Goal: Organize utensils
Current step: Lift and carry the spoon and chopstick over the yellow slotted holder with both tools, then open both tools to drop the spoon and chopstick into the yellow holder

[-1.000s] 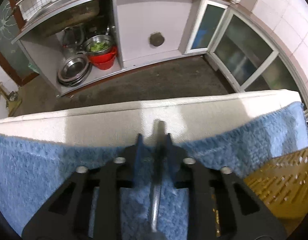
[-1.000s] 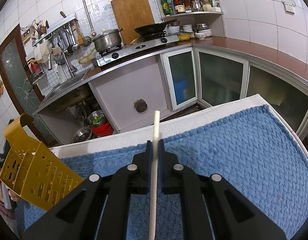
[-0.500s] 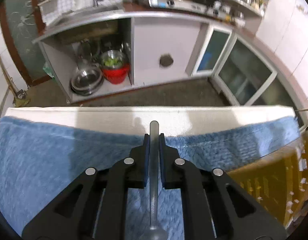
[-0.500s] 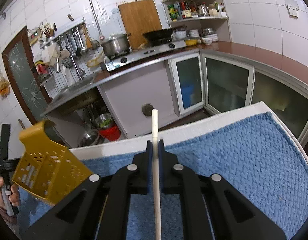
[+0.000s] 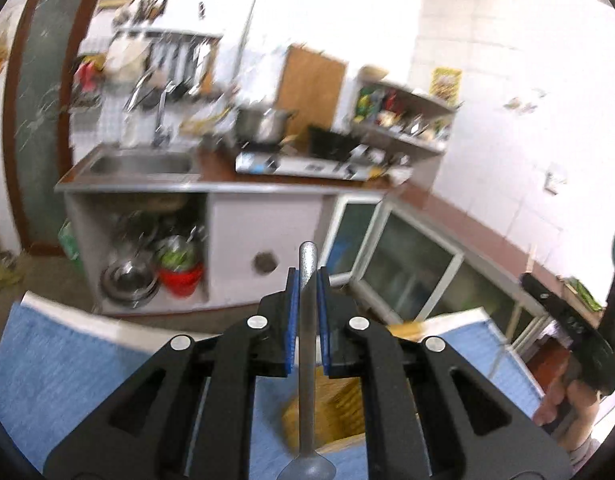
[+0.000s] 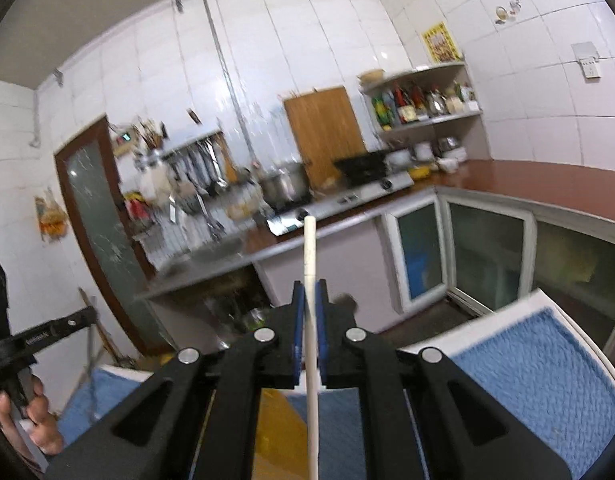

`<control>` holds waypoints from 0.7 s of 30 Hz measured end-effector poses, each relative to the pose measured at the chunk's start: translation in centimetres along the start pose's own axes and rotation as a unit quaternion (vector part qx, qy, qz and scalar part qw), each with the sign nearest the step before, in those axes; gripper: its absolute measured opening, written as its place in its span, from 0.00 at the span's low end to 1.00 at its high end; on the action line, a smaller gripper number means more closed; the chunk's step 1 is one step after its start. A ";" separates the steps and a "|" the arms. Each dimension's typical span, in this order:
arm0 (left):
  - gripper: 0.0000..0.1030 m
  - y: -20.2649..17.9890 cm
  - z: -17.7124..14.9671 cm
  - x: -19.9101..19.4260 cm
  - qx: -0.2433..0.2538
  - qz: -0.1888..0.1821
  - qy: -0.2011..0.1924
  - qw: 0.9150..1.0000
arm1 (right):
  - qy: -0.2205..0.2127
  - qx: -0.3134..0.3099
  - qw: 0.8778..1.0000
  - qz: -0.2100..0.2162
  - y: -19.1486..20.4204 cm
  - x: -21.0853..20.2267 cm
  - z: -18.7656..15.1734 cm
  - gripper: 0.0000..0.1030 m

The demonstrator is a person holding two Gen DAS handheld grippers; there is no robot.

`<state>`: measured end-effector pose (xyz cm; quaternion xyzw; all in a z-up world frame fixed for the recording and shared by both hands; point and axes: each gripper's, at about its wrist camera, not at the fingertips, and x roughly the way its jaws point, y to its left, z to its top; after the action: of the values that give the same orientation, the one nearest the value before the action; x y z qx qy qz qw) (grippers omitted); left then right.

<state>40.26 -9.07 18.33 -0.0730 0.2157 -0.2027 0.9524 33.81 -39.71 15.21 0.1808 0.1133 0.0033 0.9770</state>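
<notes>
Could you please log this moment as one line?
left hand-held gripper: shut on metal spoon | right hand-held gripper: shut on white chopstick | yellow basket: on blue towel

Both views tilted up from the table

The blue towel (image 5: 47,364) has sunk to the lower frame edge, the kitchen counter (image 6: 507,176) now fills mid-frame, and the yellow basket (image 5: 339,400) sits bottom centre behind the fingers.

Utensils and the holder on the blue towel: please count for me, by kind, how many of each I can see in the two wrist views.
Metal spoon, clamped in the left gripper: 1
White chopstick, clamped in the right gripper: 1
Yellow perforated utensil basket on the blue towel: 1
Total: 3
</notes>
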 end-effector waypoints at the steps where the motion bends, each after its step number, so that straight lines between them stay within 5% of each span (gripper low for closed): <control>1: 0.07 -1.0 0.4 0.1 0.003 -0.006 -0.009 1.000 | -0.007 0.000 1.000 0.007 0.6 -0.1 0.7 0.06; 5: 0.07 -3.9 1.5 1.0 0.009 -0.032 -0.037 0.999 | -0.044 -0.011 0.999 0.022 2.8 0.0 2.1 0.06; 11: 0.07 -5.6 -1.0 4.0 0.045 -0.007 -0.080 0.996 | -0.092 -0.016 0.994 0.047 4.3 0.4 1.1 0.06; 21: 0.07 -3.0 -6.6 6.8 0.037 -0.004 -0.044 0.998 | -0.069 -0.041 0.995 0.062 2.9 3.7 -5.2 0.06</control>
<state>41.89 -15.01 10.48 -0.0475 0.1659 -0.2105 0.9623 36.39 -35.00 10.73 0.1467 0.0342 0.0566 0.9870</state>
